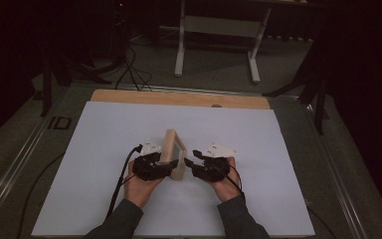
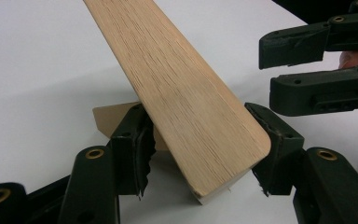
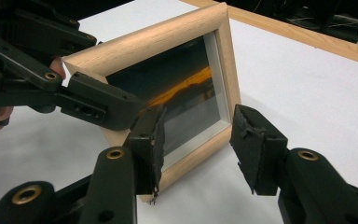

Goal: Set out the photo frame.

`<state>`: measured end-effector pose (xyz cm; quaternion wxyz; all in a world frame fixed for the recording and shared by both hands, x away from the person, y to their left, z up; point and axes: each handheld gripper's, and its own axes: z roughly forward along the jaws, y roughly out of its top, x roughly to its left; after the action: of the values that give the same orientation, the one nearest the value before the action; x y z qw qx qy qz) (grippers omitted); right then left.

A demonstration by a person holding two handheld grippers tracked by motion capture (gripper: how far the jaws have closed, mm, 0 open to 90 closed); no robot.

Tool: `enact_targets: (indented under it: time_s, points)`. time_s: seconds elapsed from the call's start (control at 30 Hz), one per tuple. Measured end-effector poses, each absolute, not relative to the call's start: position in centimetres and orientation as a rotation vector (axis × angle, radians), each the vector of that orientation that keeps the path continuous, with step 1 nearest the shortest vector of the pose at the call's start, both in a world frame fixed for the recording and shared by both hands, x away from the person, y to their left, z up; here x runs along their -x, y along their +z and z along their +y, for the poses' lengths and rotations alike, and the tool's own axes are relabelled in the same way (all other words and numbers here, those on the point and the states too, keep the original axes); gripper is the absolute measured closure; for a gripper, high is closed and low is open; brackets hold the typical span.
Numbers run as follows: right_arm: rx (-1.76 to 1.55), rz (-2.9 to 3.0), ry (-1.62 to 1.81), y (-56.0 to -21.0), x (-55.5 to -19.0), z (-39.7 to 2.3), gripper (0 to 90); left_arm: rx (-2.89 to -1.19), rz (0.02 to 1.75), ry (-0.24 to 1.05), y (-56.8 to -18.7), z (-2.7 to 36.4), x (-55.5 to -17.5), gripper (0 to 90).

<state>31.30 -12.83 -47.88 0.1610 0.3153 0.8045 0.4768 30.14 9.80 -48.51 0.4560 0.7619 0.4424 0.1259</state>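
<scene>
The wooden picture frame (image 1: 173, 153) stands on edge on the white surface (image 1: 104, 144), between both grippers, long axis running away from them. Left gripper (image 2: 205, 154) clamps its near end; right gripper (image 3: 198, 140) gapes beside its glass.

A small picture frame (image 1: 173, 154) of pale wood with a dark glazed front stands upright on its lower edge between the two grippers, its grained rim lying between the jaws of the left gripper (image 2: 200, 154) and its glass facing the right gripper (image 3: 196, 140), near that gripper's tips.
</scene>
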Motion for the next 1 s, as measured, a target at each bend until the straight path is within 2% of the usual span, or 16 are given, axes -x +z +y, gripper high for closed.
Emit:
enact_targets:
  time_s: [0.6,1.0]
  points:
    - [-0.914,2.261,1.385,-47.2,-31.4,-13.7,53.3,-1.881,1.087,0.301,-48.4,10.1,-30.2,48.1]
    - [-0.912,2.238,1.399,-46.7,-31.4,-14.2,53.1,-1.874,1.093,0.307,-48.3,10.5,-30.2,53.6]
